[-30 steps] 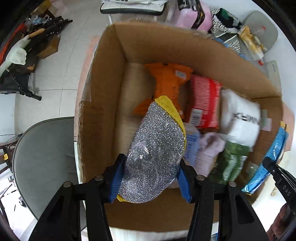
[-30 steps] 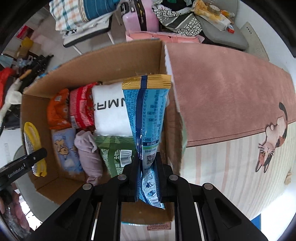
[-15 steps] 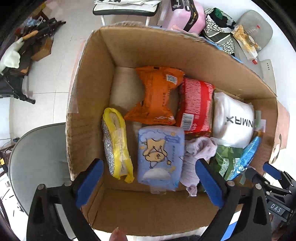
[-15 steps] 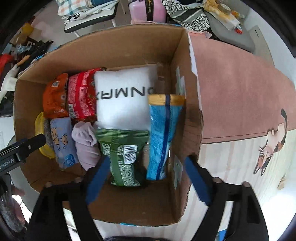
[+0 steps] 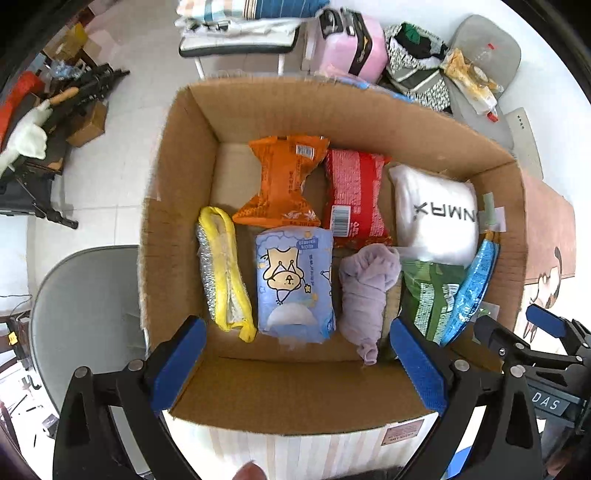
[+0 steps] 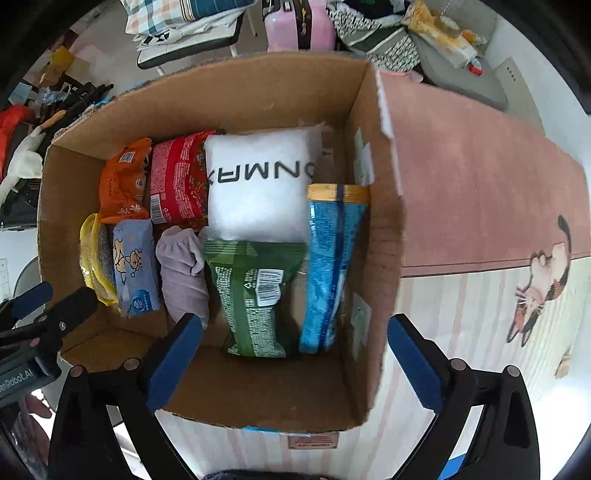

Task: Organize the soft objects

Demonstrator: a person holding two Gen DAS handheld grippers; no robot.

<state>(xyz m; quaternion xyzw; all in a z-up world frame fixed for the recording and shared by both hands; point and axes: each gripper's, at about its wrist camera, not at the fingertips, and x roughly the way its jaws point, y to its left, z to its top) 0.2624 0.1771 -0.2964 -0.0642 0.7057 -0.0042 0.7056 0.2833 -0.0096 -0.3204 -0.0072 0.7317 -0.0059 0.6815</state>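
the white pillow (image 6: 260,192) in the cardboard box (image 5: 295,395) reads "nmax" upside down; beside it lie a green packet (image 6: 255,295) with a barcode and a blue packet (image 6: 332,266). left gripper (image 5: 295,365) and right gripper (image 6: 291,365) hang spread and empty over the box, which sits on a pink cat-print mat (image 6: 480,203).

Mirrored "NMAX" lettering on white pillow (image 5: 436,218); "DAS" on right hand-held gripper (image 5: 517,332)

Cluttered home room, tiled floor (image 5: 110,192), pink suitcase (image 5: 354,48), folded bedding (image 5: 243,11), cat-print mat (image 6: 517,258)
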